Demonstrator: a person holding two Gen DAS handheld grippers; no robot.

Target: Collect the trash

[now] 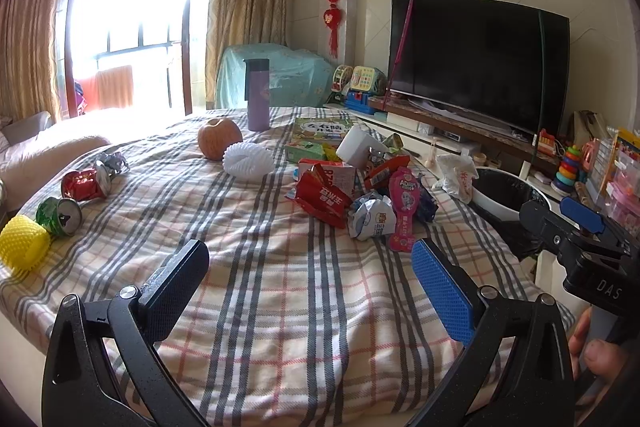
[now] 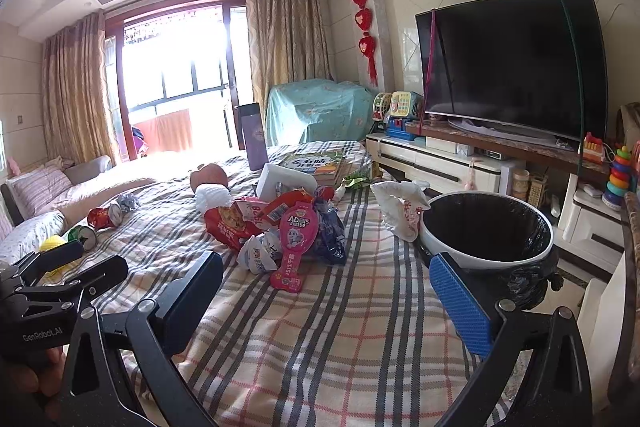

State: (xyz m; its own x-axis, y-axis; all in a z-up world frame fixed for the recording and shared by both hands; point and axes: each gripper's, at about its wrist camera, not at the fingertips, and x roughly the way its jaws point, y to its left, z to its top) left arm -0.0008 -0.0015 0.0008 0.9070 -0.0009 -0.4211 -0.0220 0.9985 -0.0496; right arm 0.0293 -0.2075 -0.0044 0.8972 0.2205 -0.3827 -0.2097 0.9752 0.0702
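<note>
- My left tongs (image 1: 310, 267) were wide open and held nothing.
- My right tongs (image 2: 326, 287) were wide open and empty too.
- The trash pile (image 2: 280, 231) lay just past them, left of the bin (image 2: 486, 259).

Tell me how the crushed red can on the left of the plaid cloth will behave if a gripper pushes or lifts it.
The crushed red can lies on its side, so a push would probably roll it, unevenly given the dents. It looks empty, so likely light. Its glossy, crumpled wall may slip or buckle further under the pads.
</note>
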